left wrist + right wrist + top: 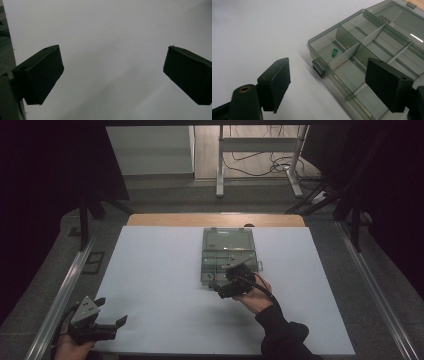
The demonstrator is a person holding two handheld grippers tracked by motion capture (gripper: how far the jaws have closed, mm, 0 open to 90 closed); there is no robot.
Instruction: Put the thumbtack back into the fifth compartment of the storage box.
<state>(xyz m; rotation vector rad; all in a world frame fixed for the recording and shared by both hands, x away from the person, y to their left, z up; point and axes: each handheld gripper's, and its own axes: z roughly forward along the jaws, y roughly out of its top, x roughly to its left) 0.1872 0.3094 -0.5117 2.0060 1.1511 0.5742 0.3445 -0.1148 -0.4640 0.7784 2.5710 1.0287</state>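
Note:
A clear grey compartment box [227, 257] lies open on the white board [160, 280], its lid [227, 239] folded back away from me. In the right gripper view a small green pin [334, 52] lies in the corner compartment of the box [352, 75], with a bit of blue [343, 52] just behind the divider. My right gripper [218, 289] [327, 82] hovers at the box's near corner, open, with nothing between its jaws. My left gripper [114, 311] [112, 72] rests at the board's near left corner, open wide over bare white surface.
A black latch [318, 68] sticks out from the box's front wall. A wooden table edge [165, 219] shows behind the board. Metal rails [65, 290] run along both sides. Table legs and cables [260, 167] stand on the floor beyond.

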